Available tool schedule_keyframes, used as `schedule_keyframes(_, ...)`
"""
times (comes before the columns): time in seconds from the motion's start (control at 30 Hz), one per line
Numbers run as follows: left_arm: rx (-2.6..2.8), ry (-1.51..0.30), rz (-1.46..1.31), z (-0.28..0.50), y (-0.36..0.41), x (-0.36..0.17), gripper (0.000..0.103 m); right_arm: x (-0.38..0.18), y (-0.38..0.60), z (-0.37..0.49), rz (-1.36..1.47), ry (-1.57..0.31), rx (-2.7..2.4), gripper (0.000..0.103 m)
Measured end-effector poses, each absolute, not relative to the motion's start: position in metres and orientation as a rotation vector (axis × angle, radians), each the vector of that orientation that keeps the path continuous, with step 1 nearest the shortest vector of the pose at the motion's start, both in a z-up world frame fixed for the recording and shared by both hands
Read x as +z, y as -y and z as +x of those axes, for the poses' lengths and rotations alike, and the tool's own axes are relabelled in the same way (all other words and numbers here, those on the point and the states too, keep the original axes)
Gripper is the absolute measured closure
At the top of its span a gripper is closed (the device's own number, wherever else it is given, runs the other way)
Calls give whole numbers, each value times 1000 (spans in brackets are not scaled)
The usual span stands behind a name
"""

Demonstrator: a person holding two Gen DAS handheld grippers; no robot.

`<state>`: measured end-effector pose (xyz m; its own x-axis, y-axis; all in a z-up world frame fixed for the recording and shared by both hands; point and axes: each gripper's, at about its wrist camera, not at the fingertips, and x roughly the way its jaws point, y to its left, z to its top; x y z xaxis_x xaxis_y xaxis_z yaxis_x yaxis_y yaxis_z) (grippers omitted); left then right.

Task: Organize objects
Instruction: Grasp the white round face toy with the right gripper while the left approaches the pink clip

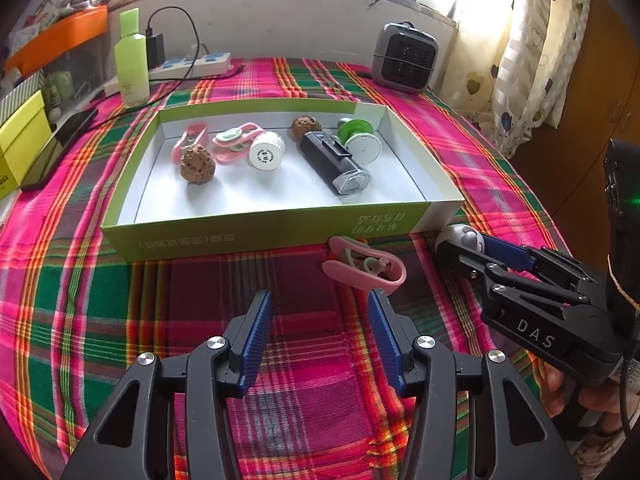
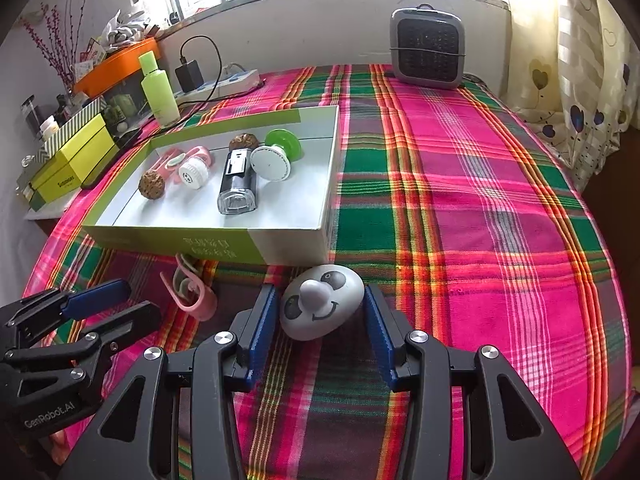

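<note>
Table (image 2: 460, 208) under plaid cloth, mostly bare on its right half, so plenty of room there for swinging in. Box (image 1: 256, 236) sits open toward the left-middle, near wall facing the grippers; already holds clips, two nuts, a black case and white caps, likely the collection spot. Floor still free along its near wall and right corner, so a drop there looks easy. Rim is low but needs clearing from above.

Right gripper (image 2: 320, 312) about half open, pads either side of the panda toy (image 2: 320, 304) just outside the box's near right corner; left pad looks touching, right pad nearly so, firm grip not certain. Toy rests on the cloth, not lifted.

Left gripper (image 1: 320, 316) half open, empty, jaws short of the pink clip (image 1: 362, 266), which lies on the cloth just beside the box's near wall. Wall close behind the clip limits a forward push. The two grippers are near each other; could crowd.
</note>
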<state>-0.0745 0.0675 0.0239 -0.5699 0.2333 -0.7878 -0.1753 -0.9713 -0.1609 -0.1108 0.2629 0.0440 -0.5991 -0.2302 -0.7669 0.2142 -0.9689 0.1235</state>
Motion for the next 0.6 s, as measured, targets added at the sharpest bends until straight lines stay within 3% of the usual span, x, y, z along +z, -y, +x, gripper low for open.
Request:
schedule_keyframes(0.13, 2587, 101, -1318, -77, -74, 25, 50, 45, -268, -111, 1244, 50, -2607, 58)
schedule_keyframes(0.6, 2596, 132, -1358, -90, -92, 25, 49, 49, -275, -106, 1198, 55, -2582, 68)
